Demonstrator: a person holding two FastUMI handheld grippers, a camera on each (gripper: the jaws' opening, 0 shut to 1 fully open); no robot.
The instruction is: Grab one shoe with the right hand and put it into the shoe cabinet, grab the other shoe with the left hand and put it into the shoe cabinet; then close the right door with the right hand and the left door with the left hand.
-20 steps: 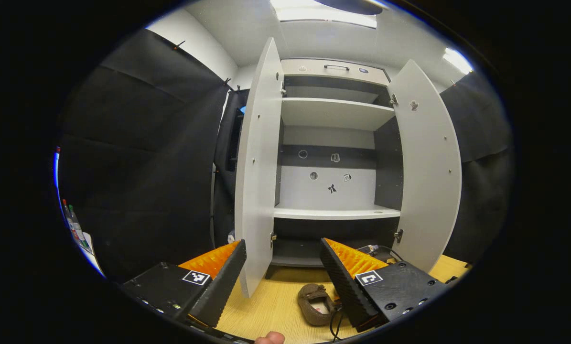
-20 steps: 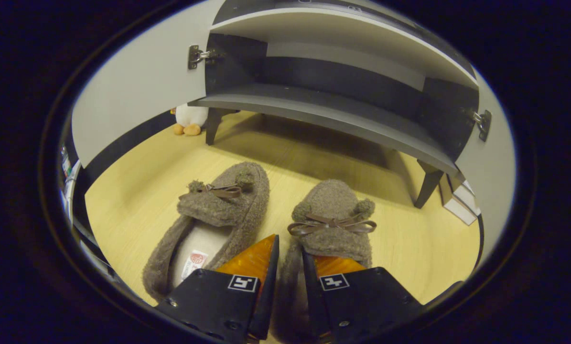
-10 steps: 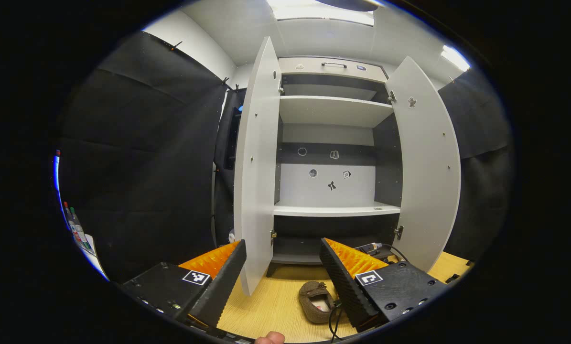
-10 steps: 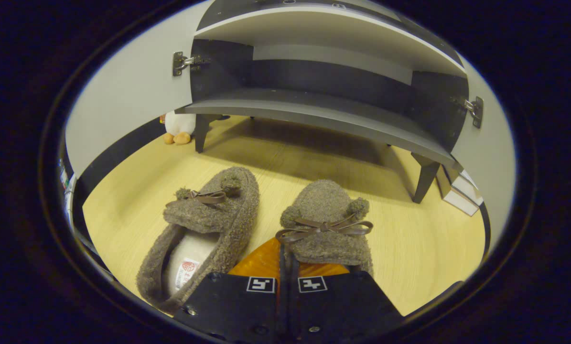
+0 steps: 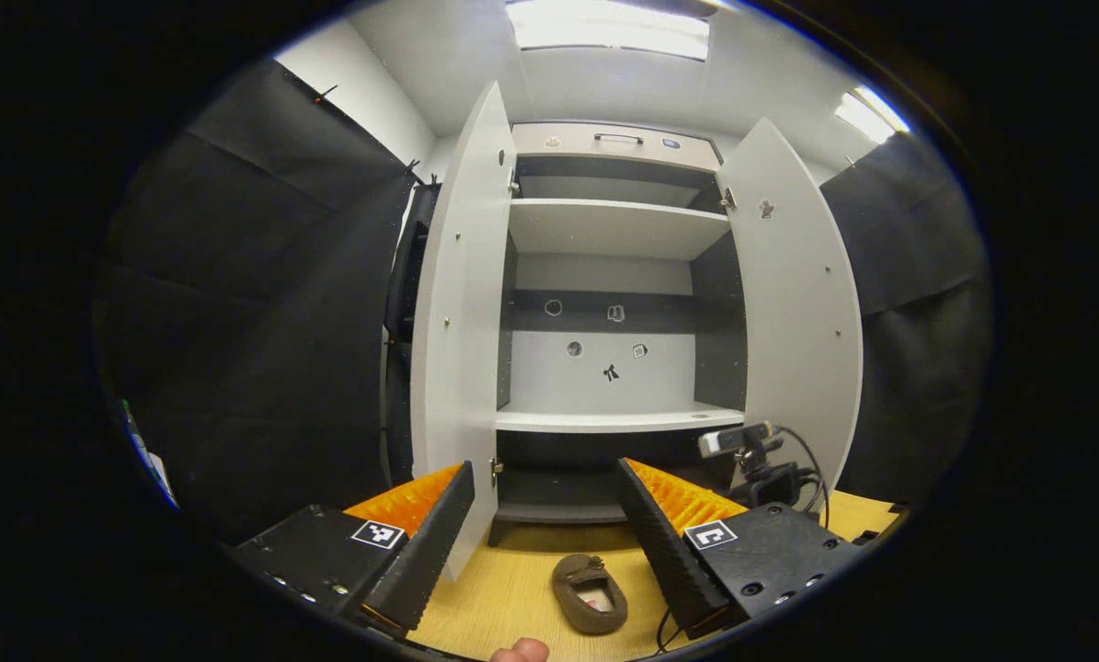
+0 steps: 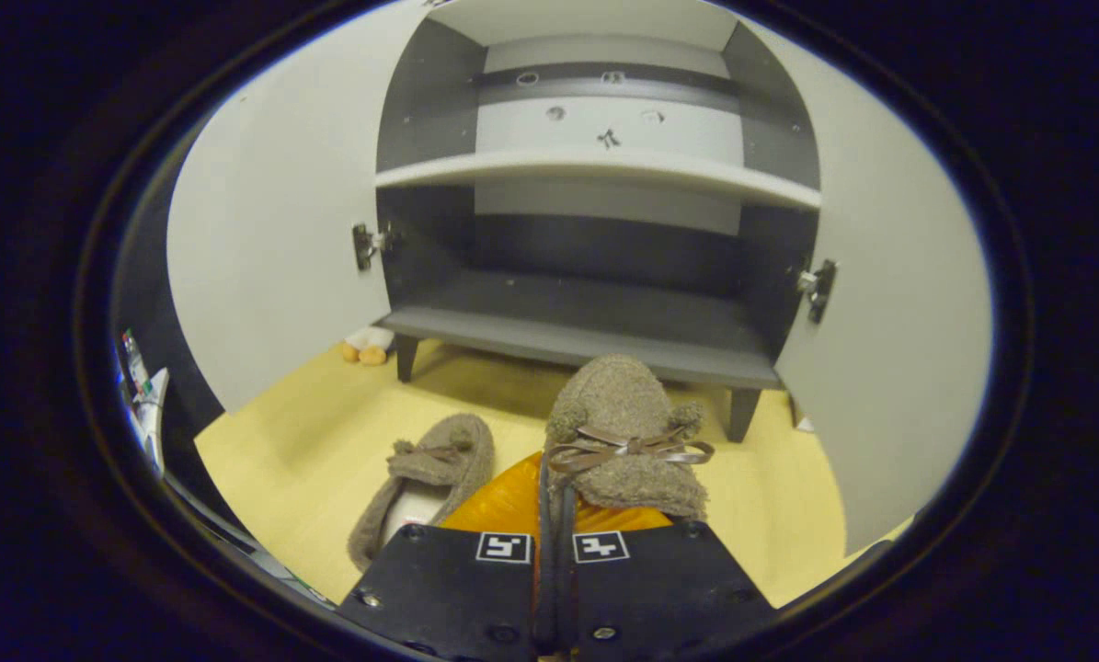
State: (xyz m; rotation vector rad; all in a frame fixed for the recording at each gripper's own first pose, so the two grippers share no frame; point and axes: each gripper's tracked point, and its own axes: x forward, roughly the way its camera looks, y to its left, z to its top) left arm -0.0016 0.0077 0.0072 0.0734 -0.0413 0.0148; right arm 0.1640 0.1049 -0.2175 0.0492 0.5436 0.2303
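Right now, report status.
Right gripper shut on shoe, lifted toward cabinet. Left gripper open, idle. Other shoe on floor. Both doors open, path clear.

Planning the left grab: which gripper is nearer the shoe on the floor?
Left gripper hangs open above the shoe on the floor; right gripper holds the other shoe beside it; nearer unclear.

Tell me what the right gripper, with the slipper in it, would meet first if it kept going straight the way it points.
Probably the cabinet's bottom shelf. The right gripper, shut on the held slipper, faces the open cabinet between both doors, with nothing showing in between. Depth is unclear, so the slipper's toe might catch the shelf's front edge.
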